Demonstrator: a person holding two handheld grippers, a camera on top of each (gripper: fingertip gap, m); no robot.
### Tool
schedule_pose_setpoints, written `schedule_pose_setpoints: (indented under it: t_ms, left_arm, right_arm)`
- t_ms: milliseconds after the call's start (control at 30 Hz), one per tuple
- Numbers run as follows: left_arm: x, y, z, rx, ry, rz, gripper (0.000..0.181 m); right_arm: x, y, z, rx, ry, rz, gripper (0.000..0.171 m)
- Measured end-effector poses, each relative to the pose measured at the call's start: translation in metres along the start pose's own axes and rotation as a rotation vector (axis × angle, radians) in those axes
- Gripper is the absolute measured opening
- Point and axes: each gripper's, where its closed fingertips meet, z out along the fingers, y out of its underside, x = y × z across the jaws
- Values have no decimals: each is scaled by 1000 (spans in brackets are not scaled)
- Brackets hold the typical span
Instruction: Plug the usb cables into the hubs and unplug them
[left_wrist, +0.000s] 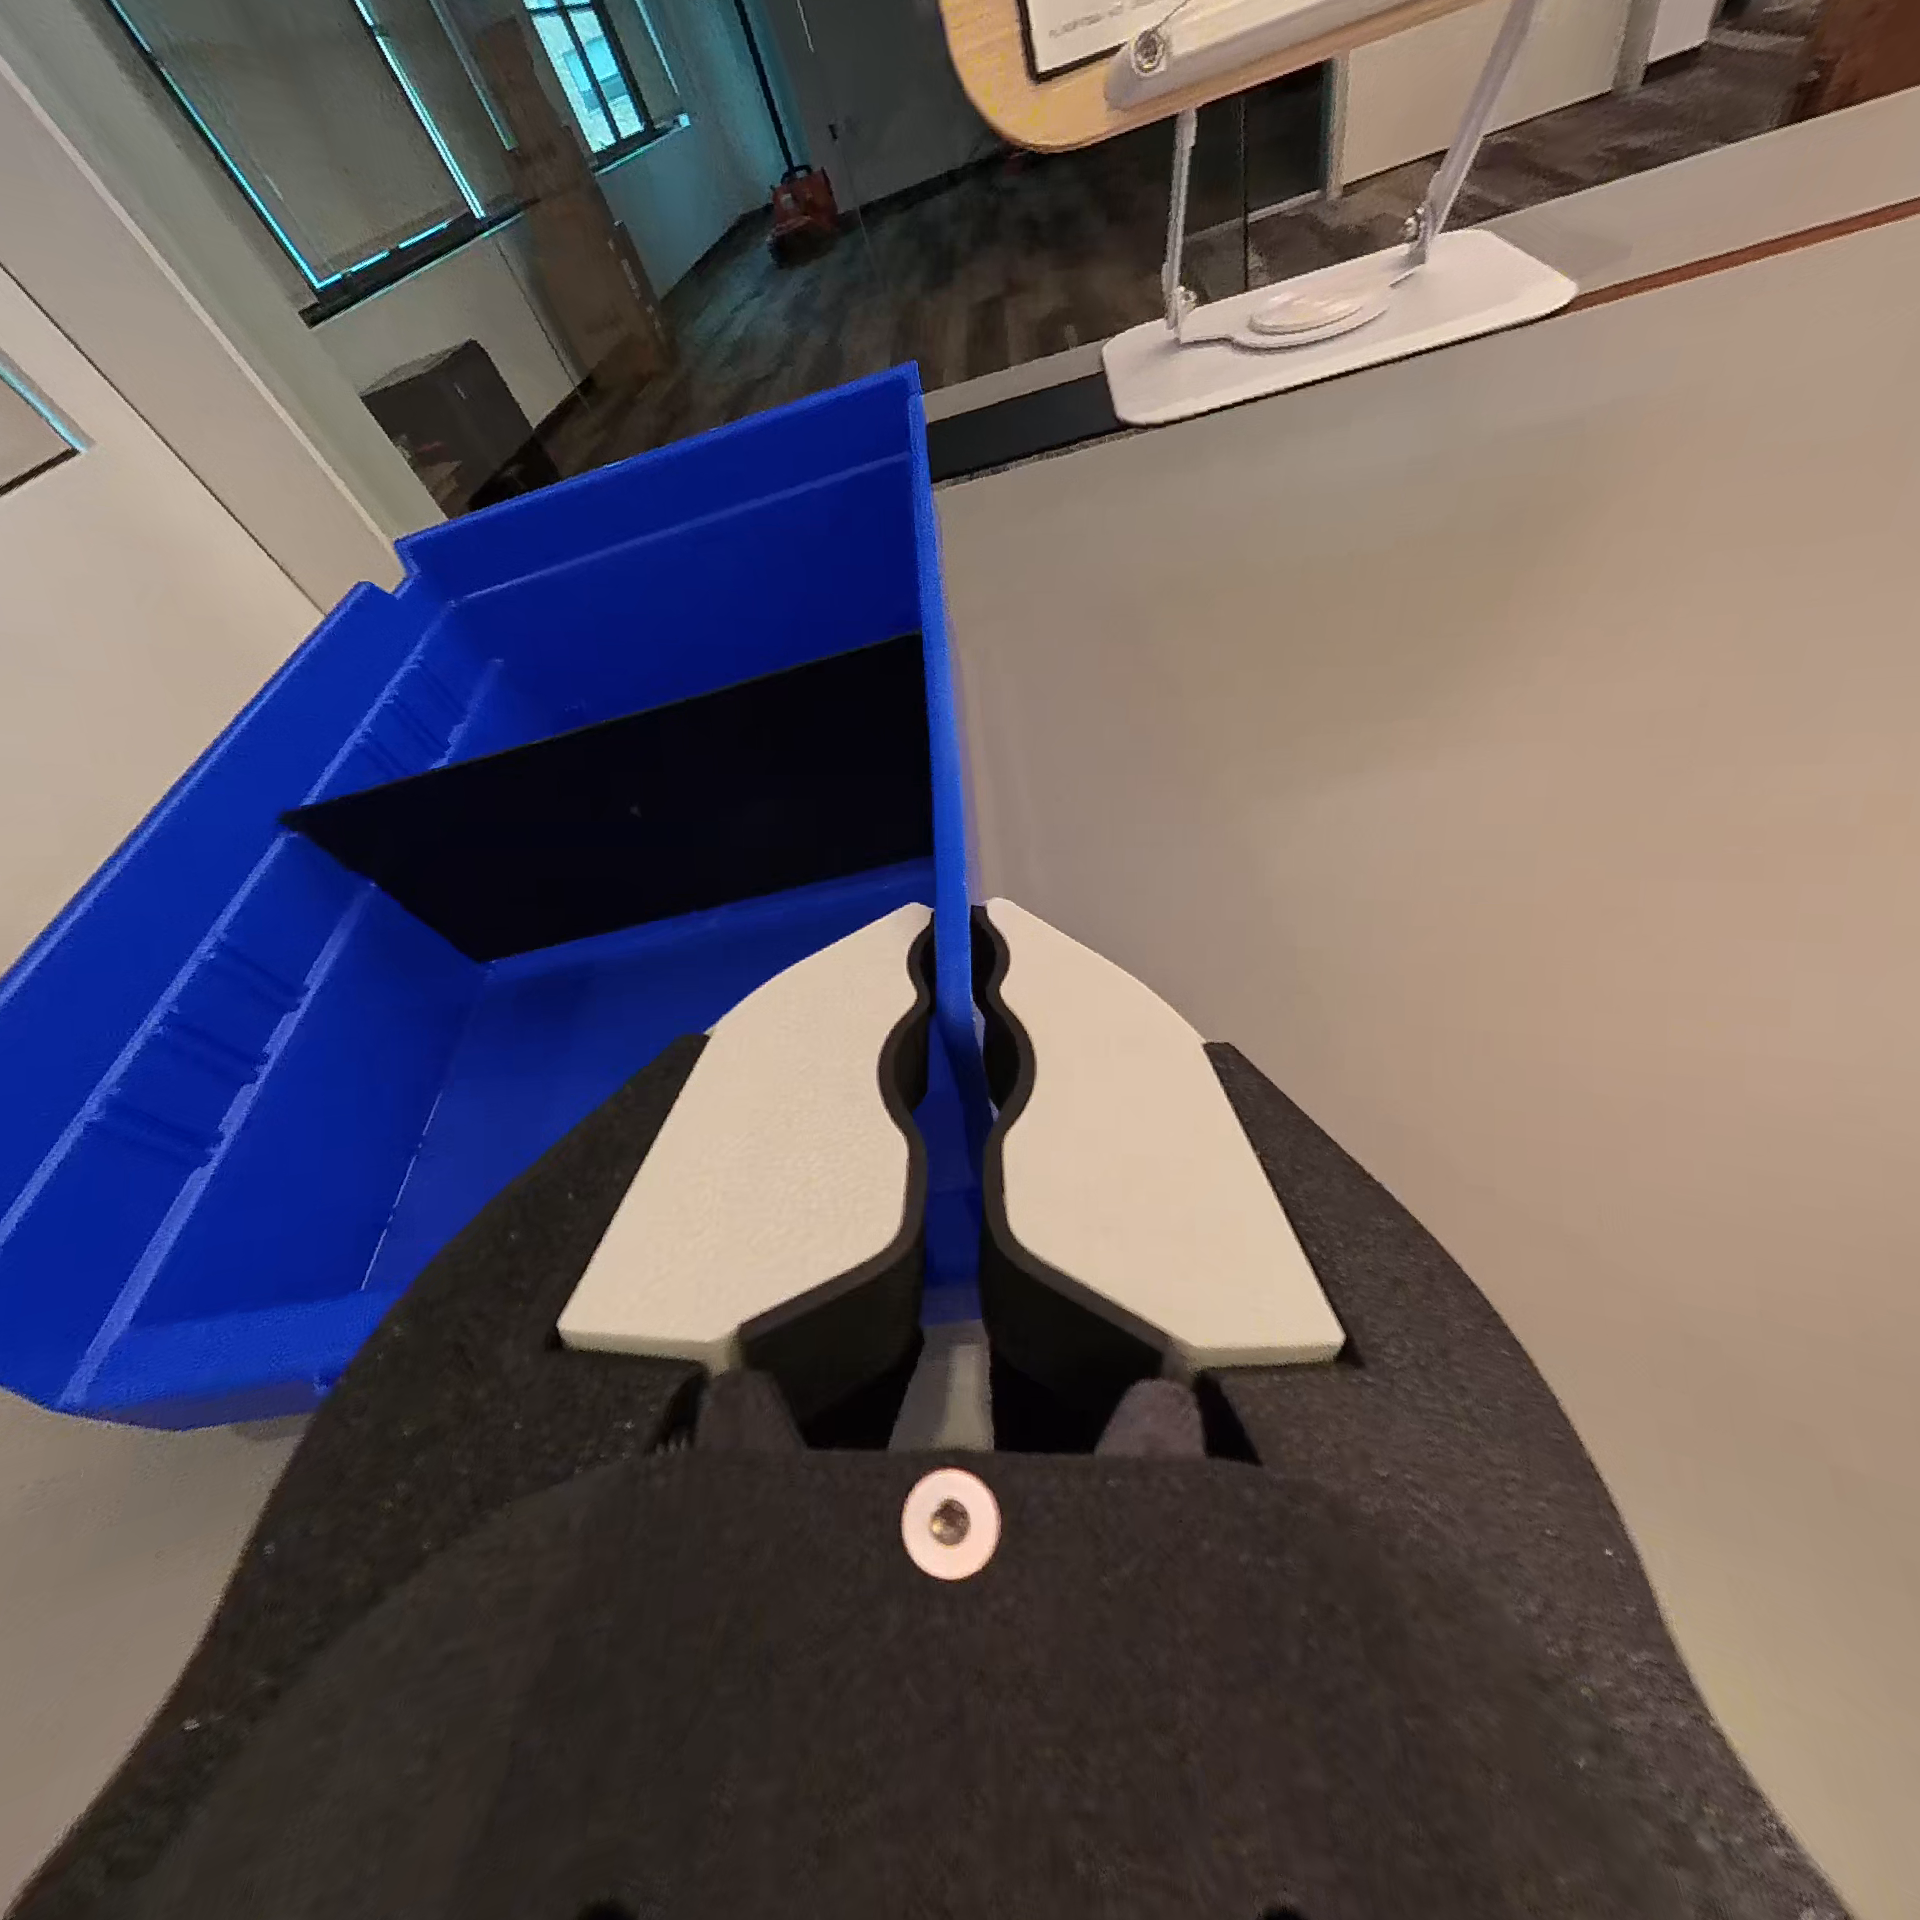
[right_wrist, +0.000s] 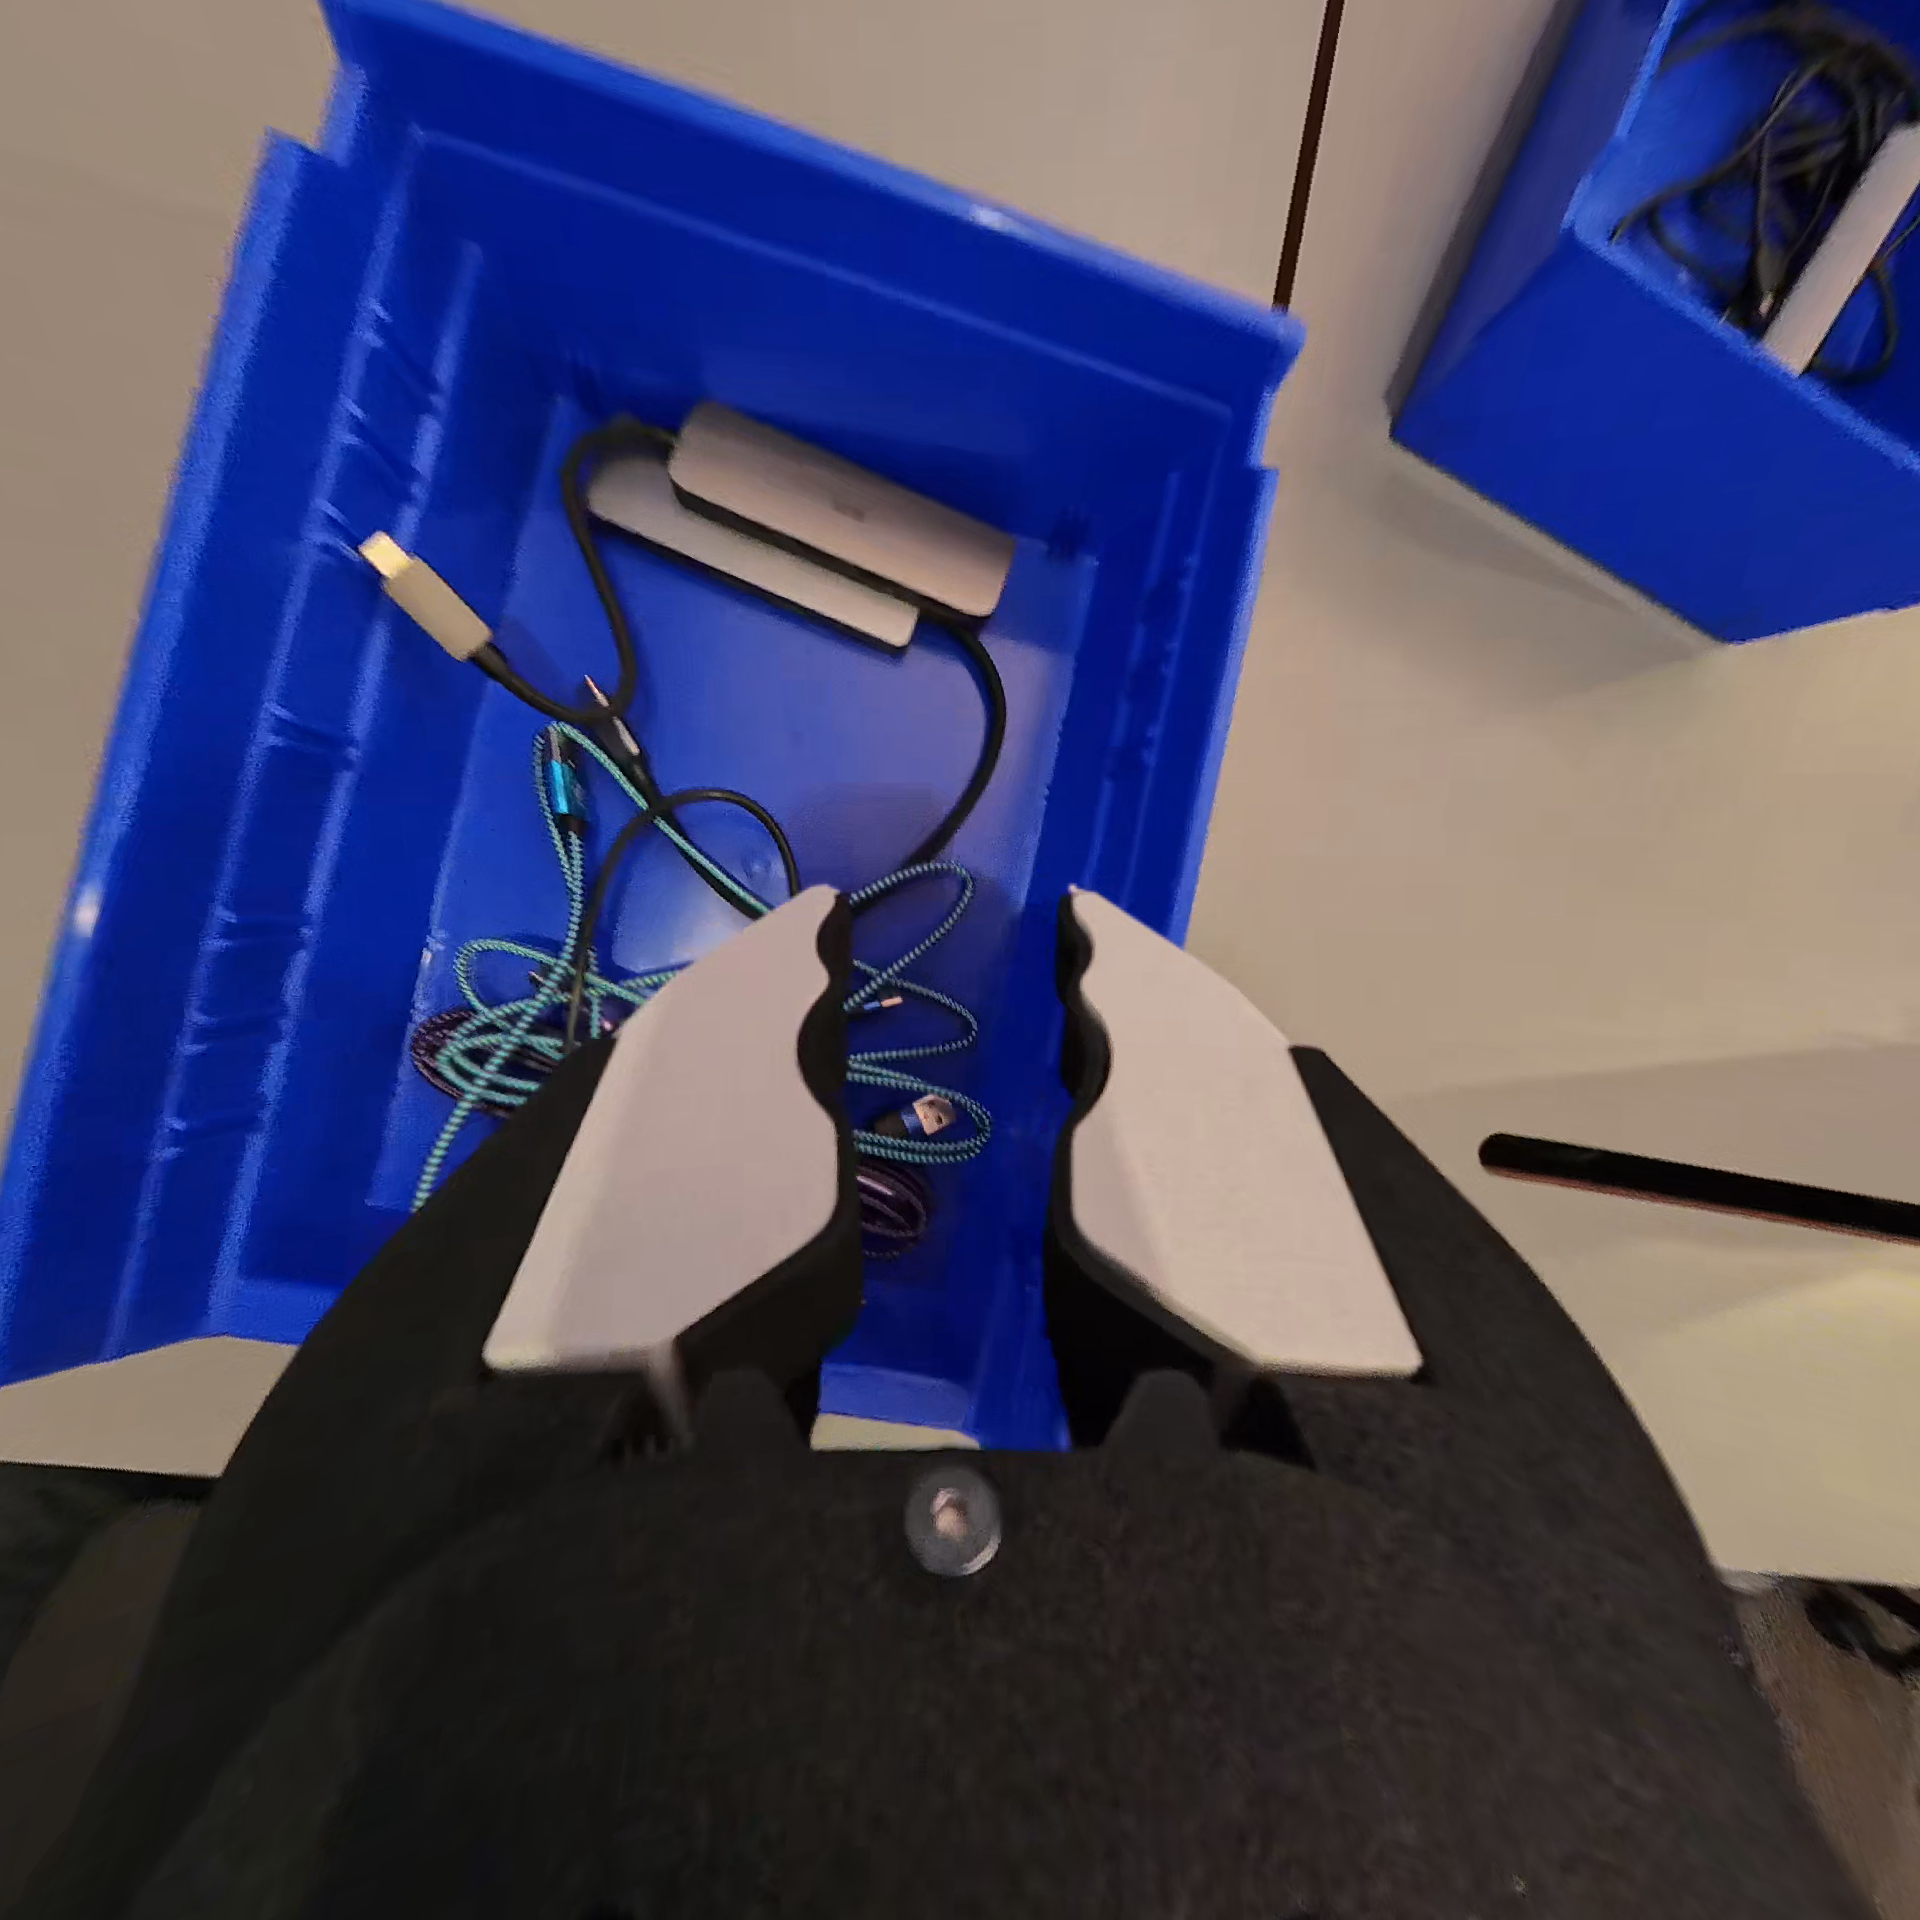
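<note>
In the right wrist view a blue bin (right_wrist: 312, 520) on the pale table holds two grey hubs (right_wrist: 842, 509) lying one on the other, with black leads. One lead ends in a silver plug (right_wrist: 421, 597). Teal braided cables (right_wrist: 520, 1039), a blue braided cable with a USB plug (right_wrist: 920, 1120) and a purple cable (right_wrist: 894, 1205) lie tangled at the near end. My right gripper (right_wrist: 951, 904) is open and empty, just above that tangle. My left gripper (left_wrist: 954, 920) is shut on the thin side wall (left_wrist: 940, 675) of a blue bin (left_wrist: 312, 1039).
The bin in the left wrist view shows a black divider (left_wrist: 644, 800) and no cables. A white stand base (left_wrist: 1340, 332) sits at the table's far edge. A second blue bin (right_wrist: 1621, 436) with black cables (right_wrist: 1766, 156) stands at the upper right. A dark strip (right_wrist: 1704, 1184) lies to the right. About 75 cm separates my left fingertips from my right. From my right tips it is roughly 15 cm to the silver plug (right_wrist: 421, 597); from my left, 60 cm.
</note>
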Motion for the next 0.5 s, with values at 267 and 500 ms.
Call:
schedule_pose_setpoints:
  t_ms: [267, 500]
  left_arm:
    - [28, -8, 0, -2, 34, 55, 6]
    - [50, -14, 0, 0, 48, 102, 8]
  right_arm:
    - [42, 21, 36, -137, 124, -54, 44]
    - [48, 40, 63, -253, 65, -22, 44]
